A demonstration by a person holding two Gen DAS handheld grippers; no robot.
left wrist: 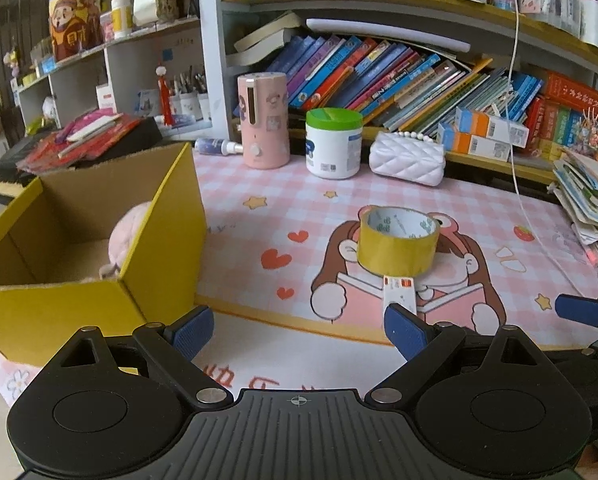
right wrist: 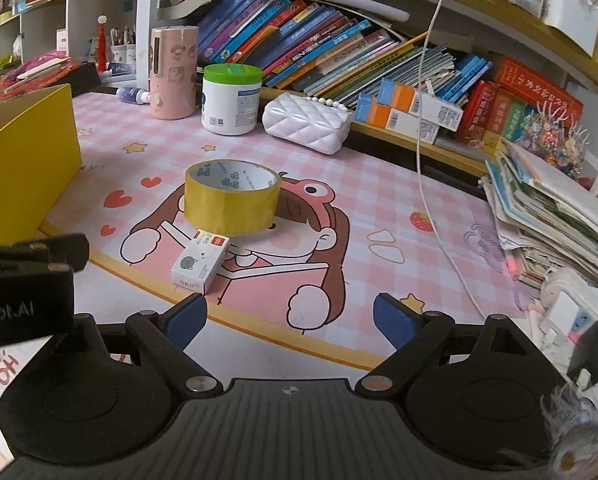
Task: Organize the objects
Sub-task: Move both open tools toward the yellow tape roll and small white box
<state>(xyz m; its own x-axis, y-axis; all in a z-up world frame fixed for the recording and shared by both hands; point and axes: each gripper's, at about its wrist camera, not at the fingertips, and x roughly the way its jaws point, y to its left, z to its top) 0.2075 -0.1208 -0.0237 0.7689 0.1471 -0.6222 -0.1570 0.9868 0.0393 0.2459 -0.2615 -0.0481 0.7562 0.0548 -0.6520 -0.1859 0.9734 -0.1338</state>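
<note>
Black ribbed tongs (left wrist: 299, 330) with blue textured pads (left wrist: 191, 334), silver screws.

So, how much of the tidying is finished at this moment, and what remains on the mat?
Done: a pink plush toy already lies inside the yellow cardboard box. In hand: nothing; the left tool and the right tool are both open and empty. Left: the yellow tape roll and the small white box in front of it still sit on the mat.
</note>
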